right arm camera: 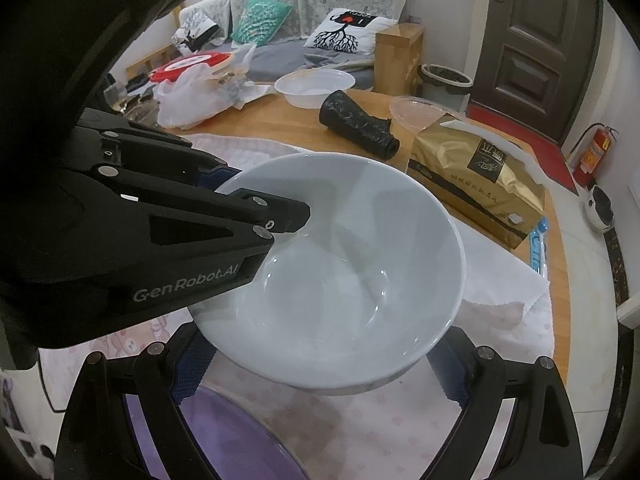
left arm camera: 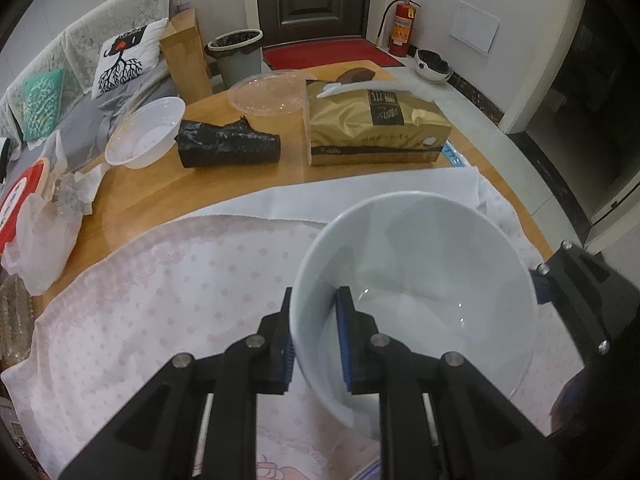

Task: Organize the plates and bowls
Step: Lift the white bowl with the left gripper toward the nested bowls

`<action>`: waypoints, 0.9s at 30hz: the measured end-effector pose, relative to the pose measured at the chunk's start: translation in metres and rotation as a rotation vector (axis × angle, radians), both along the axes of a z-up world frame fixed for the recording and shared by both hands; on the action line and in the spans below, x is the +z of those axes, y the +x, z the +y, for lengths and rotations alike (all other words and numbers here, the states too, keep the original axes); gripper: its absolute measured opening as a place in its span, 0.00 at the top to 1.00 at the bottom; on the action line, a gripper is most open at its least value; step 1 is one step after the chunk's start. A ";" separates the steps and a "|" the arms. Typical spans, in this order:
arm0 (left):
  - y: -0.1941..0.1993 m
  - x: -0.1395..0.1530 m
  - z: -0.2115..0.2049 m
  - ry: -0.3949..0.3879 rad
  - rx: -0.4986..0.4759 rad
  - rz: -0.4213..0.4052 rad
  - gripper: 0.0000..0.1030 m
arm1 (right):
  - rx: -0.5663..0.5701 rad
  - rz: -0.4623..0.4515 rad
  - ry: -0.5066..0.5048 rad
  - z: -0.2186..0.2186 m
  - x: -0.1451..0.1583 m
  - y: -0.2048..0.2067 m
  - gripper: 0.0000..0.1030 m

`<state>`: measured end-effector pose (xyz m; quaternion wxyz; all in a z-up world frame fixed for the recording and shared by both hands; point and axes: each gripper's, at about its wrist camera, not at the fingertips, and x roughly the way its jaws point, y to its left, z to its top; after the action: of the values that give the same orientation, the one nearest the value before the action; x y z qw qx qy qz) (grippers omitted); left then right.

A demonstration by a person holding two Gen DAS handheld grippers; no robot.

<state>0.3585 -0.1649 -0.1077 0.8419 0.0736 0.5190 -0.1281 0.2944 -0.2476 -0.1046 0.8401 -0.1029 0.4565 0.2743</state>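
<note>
A large white bowl [left arm camera: 420, 272] [right arm camera: 360, 260] hangs tilted just over the pink dotted cloth [left arm camera: 160, 300]. My left gripper [left arm camera: 316, 296] [right arm camera: 260, 196] is shut on its near-left rim, with one blue pad inside the wall and one outside. My right gripper [right arm camera: 320, 344] stands open wide, its fingers [right arm camera: 192, 360] on either side of the bowl's lower part; I cannot see them pressing it. One of its fingers [left arm camera: 560, 280] shows beside the bowl's right rim. A lilac plate [right arm camera: 224, 440] lies on the cloth beneath the right gripper.
On the wooden table [left arm camera: 280, 176] beyond the cloth lie a gold tissue pack [left arm camera: 376, 124], a black bag roll [left arm camera: 228, 144], a white plastic bowl [left arm camera: 144, 132] and a clear lid [left arm camera: 268, 92]. Plastic bags [left arm camera: 44, 248] crowd the left edge.
</note>
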 end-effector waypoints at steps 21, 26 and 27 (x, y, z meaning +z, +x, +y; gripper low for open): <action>-0.003 -0.012 -0.011 0.068 -0.006 0.013 0.83 | -0.005 -0.013 -0.043 -0.004 -0.002 -0.007 0.07; 0.003 -0.012 -0.010 0.054 0.001 0.029 0.77 | 0.024 -0.016 -0.037 -0.016 -0.009 -0.014 0.08; 0.004 -0.012 -0.010 0.051 0.000 0.034 0.77 | 0.023 -0.016 -0.031 -0.022 -0.012 -0.016 0.08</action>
<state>0.3630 -0.1746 -0.1201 0.8307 0.0927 0.5366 -0.1160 0.2780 -0.2693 -0.1170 0.8389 -0.1231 0.4528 0.2759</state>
